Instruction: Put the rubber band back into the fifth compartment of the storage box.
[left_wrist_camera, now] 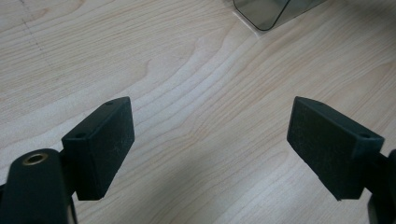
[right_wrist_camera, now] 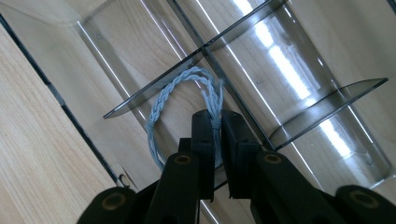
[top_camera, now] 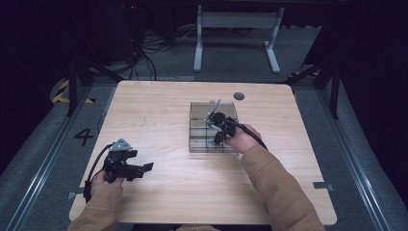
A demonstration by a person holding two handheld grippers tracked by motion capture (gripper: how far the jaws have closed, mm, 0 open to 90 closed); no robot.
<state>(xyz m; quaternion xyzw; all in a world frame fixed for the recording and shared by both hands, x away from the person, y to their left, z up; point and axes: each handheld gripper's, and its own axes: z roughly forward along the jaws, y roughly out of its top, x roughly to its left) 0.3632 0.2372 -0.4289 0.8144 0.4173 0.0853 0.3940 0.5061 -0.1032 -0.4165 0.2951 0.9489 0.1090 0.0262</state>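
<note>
The left tool (top_camera: 144, 168) rested low over the near left part of the wooden worktop (top_camera: 159, 120), held by the person's left hand (top_camera: 107, 177). In the left gripper view its two black jaws stood wide apart with nothing between them, bare wood grain beneath. Beyond and to the right of those jaws, well apart from them, a corner of the clear plastic tray (left_wrist_camera: 271, 11) sat on the wood.

Farther out, the right tool (top_camera: 217, 136) reached over that same tray (top_camera: 199, 113), which lay near the middle of the worktop, with the right hand (top_camera: 244, 139) behind it. In the right gripper view the jaws were closed narrowly on a pale blue braided cord (right_wrist_camera: 161, 105). The cord was pinched between the jaw tips, and the rest of it curved away as a loop ahead and to the left of the tool, lying in one compartment of the tray. A thin smoky divider (right_wrist_camera: 154, 93) crossed just beyond the loop, and more compartments (right_wrist_camera: 299, 84) lay ahead to the right.
</note>
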